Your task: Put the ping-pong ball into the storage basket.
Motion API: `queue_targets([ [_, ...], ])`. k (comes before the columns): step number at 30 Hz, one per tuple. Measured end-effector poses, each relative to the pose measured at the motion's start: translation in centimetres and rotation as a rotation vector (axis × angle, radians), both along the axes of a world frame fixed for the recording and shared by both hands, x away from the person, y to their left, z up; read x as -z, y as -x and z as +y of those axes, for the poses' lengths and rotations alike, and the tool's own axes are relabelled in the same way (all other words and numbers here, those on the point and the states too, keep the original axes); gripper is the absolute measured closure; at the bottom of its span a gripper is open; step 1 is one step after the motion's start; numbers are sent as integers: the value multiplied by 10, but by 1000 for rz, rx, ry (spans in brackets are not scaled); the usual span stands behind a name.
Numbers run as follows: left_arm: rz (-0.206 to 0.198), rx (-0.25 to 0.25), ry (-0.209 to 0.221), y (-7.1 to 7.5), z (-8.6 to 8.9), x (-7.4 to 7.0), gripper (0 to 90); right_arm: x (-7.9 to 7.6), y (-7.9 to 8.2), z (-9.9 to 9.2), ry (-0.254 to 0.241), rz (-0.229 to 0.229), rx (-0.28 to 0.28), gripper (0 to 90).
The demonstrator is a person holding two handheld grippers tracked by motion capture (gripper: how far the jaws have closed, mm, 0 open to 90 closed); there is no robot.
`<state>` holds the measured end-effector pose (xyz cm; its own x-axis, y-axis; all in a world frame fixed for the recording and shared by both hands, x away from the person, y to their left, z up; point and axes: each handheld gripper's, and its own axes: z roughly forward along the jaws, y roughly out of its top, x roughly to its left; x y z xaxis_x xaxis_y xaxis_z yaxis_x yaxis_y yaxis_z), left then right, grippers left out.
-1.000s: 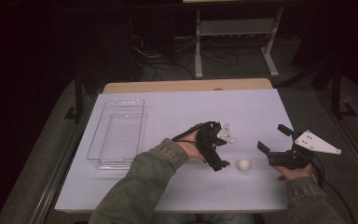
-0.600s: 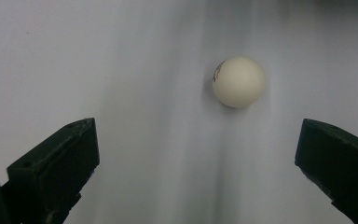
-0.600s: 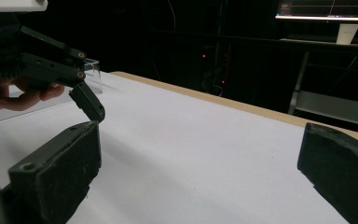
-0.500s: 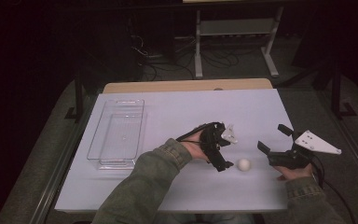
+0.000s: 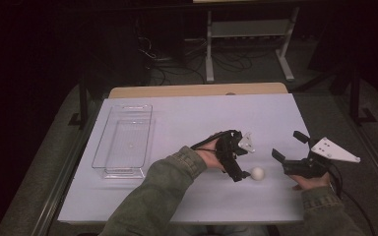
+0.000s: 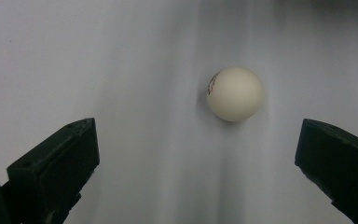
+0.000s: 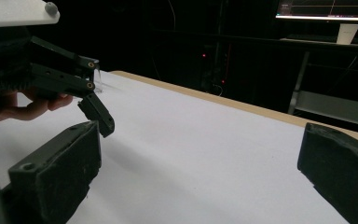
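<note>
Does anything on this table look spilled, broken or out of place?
Nothing stands out. A white ball lies loose on the table, between the open jaws of the left gripper. The clear tray sits flat and square at the left, and the right gripper is open too.

On the desk [image 5: 187,118], a tray [image 5: 123,141] lies toward the left side. A ball [image 5: 257,173] rests nearer the front edge, right of centre. The left claw [image 5: 242,162] sits just left of the ball, jaws apart. The right claw [image 5: 288,146] lies farther right, well apart from the ball, jaws apart.
</note>
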<state>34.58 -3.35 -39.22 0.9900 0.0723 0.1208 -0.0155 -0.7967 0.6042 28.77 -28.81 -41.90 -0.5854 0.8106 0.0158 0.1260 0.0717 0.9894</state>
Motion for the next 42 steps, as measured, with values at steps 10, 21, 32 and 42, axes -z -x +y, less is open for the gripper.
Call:
queue_targets([
  [10,3,12,-5,-1,-7,6,0,0,0,0,-2,1,0,0],
  [21,22,35,1,-2,-18,15,0,0,0,-1,-7,0,4,0],
  [32,31,46,5,-2,-26,21,0,0,0,-2,-11,-3,6,0],
  [42,48,65,3,-1,-31,29,0,0,-1,-4,-16,0,12,0],
])
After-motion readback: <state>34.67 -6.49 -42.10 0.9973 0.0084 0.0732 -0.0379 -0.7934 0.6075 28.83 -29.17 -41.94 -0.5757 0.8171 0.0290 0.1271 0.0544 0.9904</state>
